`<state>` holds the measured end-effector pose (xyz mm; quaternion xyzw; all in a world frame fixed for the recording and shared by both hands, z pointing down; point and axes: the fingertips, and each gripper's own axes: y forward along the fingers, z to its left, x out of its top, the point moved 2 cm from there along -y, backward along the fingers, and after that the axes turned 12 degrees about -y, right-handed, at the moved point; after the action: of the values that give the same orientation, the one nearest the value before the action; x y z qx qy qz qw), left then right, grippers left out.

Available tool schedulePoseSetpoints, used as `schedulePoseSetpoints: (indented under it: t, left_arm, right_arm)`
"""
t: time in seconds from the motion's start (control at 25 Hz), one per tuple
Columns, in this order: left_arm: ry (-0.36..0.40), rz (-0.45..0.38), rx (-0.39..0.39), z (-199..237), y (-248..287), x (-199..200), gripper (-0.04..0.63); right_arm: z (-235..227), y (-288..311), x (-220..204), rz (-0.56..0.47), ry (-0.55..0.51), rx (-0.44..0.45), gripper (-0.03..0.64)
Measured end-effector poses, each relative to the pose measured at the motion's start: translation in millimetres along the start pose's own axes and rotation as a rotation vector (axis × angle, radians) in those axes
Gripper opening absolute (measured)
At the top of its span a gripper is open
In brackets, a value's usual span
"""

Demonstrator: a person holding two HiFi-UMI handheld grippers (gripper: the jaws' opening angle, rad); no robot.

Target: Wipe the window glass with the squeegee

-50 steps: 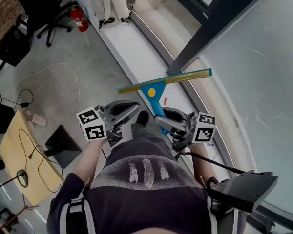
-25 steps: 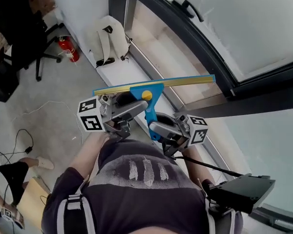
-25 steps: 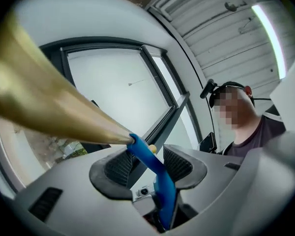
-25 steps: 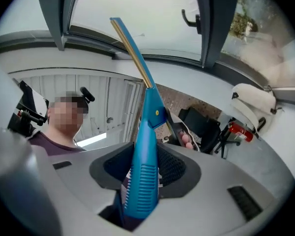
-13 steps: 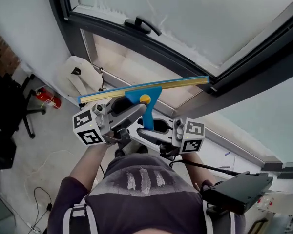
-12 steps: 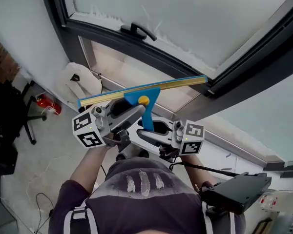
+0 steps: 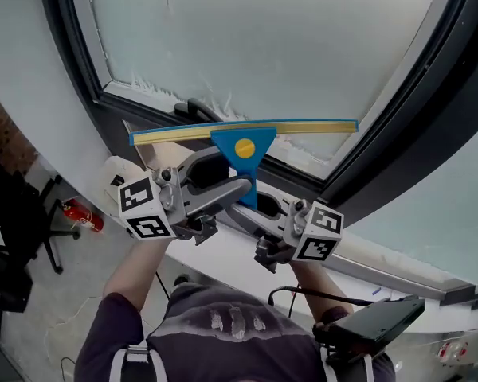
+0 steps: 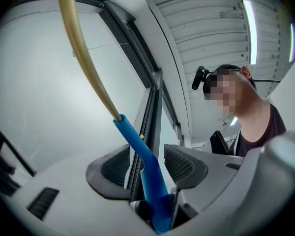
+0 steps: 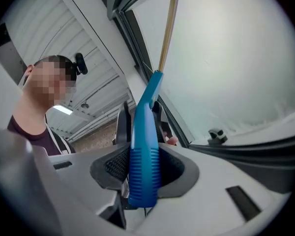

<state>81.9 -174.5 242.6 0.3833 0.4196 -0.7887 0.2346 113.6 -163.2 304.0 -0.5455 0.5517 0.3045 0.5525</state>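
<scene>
The squeegee has a blue handle and a yellow-edged blade. Its blade lies level across the lower edge of the window glass, just above the dark window handle. My right gripper is shut on the ribbed handle, with a pad against each side. My left gripper reaches in from the left. Its jaws have just been opening. The squeegee's neck runs between them, and a gap shows beside the left pad.
A dark window frame runs diagonally at the right, with a white wall at the left. Far below stand a red fire extinguisher and a black office chair. A black device hangs at the person's right hip.
Both grippers have lifted the squeegee from sill height up to the bottom of the pane. The blade has turned level. The head view has tilted upward, so the floor has dropped out of sight.
</scene>
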Motion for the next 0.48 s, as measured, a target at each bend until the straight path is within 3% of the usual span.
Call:
schedulePoseSetpoints:
  t: [0.12, 0.36, 0.48]
  left_arm:
    - [0.047, 0.063, -0.07, 19.1, 20.4, 18.7, 0.21]
    - [0.207, 0.192, -0.21, -16.8, 50.6, 29.5, 0.209]
    - [0.176, 0.266, -0.289, 7.5, 64.1, 58.5, 0.147]
  right_arm:
    - [-29.5, 11.1, 20.6, 0.012, -0.082, -0.07, 0.135]
    - [-11.3, 28.4, 54.6, 0.014, -0.264, -0.158, 0.135]
    - [-36.8, 46.6, 78.7, -0.077, -0.298, -0.274, 0.135]
